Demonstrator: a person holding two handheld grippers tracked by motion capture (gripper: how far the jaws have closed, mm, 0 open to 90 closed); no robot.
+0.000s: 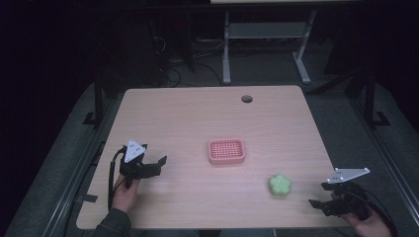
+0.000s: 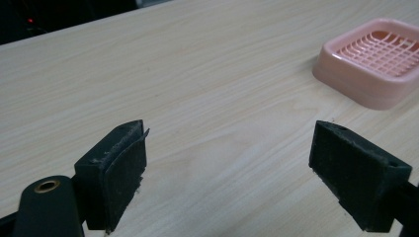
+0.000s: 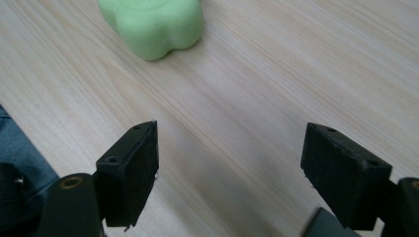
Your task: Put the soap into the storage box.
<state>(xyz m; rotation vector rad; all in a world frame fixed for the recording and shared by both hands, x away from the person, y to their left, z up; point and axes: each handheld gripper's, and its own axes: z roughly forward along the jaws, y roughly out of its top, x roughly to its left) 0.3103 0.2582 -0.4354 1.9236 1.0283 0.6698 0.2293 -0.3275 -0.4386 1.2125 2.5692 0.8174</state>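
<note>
Left gripper (image 1: 157, 164) low over the near-left of the table (image 1: 188, 113), jaws spread wide, nothing held; aimed toward the pink soap dish (image 1: 227, 151) at table centre, likely a ready pose. Right gripper (image 1: 320, 206) at the near-right edge, jaws equally wide and empty, facing the green flower-shaped block (image 1: 279, 185) just ahead. Block: matte, lobed, soap-like. Dish: smooth plastic, rounded rectangle, grid insert. Tabletop pale wood grain.
</note>
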